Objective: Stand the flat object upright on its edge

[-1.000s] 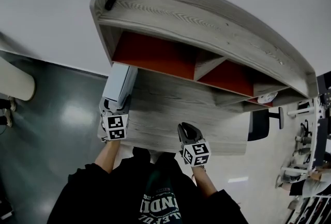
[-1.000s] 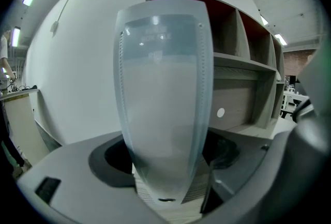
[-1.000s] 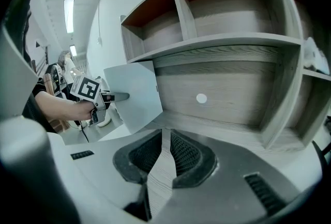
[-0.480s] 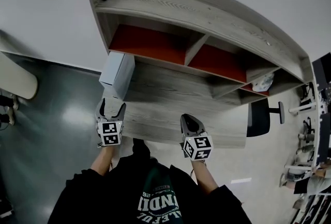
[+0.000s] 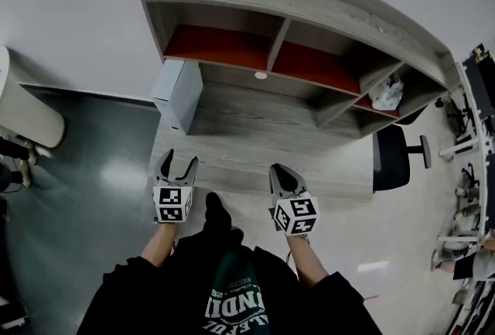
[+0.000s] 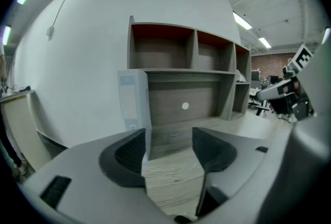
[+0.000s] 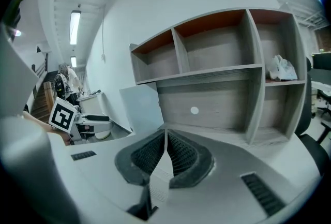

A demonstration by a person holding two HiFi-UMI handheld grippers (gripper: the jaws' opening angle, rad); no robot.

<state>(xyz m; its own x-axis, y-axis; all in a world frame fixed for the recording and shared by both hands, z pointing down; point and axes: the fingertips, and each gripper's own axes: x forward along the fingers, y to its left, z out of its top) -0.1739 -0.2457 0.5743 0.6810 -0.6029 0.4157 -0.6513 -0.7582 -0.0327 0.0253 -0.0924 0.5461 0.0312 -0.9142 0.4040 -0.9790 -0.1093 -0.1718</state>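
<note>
The flat white box point(image 5: 178, 94) stands upright on its edge at the left end of the wooden desk point(image 5: 255, 132). It shows ahead in the left gripper view as the box point(image 6: 134, 101) and in the right gripper view as the box point(image 7: 142, 109). My left gripper point(image 5: 177, 163) hangs at the desk's near edge, well short of the box. It is open, its jaws have just been closing a little, and nothing is between them point(image 6: 168, 148). My right gripper point(image 5: 282, 175) is shut and empty point(image 7: 165, 153), also at the near edge.
A shelf unit with red-lined compartments point(image 5: 309, 63) stands at the back of the desk. A white bag point(image 5: 387, 94) lies in its right compartment. A black office chair point(image 5: 394, 167) stands to the right. A pale cabinet point(image 5: 27, 113) is on the grey floor at the left.
Both grippers have drawn back from the desk toward the person. The left gripper was at the box a second ago and is now clear of it. The box stays upright.
</note>
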